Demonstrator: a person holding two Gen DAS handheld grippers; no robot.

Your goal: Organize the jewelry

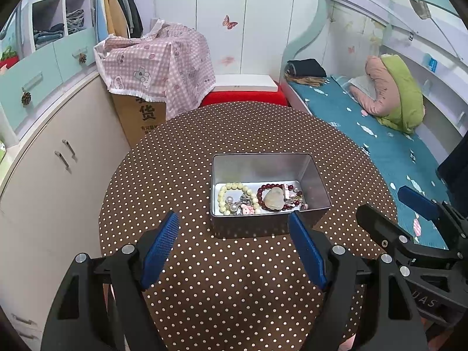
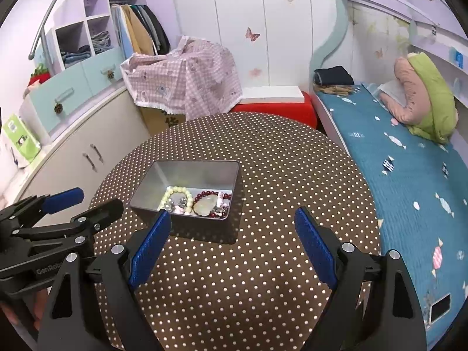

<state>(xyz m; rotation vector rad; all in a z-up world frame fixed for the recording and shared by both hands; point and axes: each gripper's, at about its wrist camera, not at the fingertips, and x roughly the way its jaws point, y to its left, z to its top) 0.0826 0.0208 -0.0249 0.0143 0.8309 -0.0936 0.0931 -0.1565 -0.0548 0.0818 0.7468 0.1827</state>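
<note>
- So, starting far left: a cupboard (image 1: 55, 158) with drawers above it runs along the wall, well apart from the action, so it's just background.
- Next over, the left claw (image 1: 234, 235) hangs above the round dotted surface (image 1: 175, 161) with its blue pads spread wide and nothing between them. It's tilted down toward the tin, near its front wall but not touching.
- Middle: the open metal tin (image 1: 317, 181) sits roughly centre on the surface, which puts it in easy reach of both hands. No lid anywhere in view.
- All the jewelry I can see is already inside, bunched at the near end of the tin: a pale yellow bead bracelet (image 1: 234, 186) on the left, a dark red bead bracelet (image 1: 267, 188) on the right with a pale heart-shaped stone (image 1: 273, 200) lying inside its loop, plus small pearls and charms tangled between. Too small to sort those out.
- Nothing loose on the surface around the tin, so my guess is the gathering part is pretty much done.
- Right of the tin: the right claw (image 2: 234, 239) is also gaping wide and empty, hovering just off the tin's near right corner.
- Far right: a bed (image 1: 380, 143) with a blue cover and a pillow, right beside the surface.
</note>
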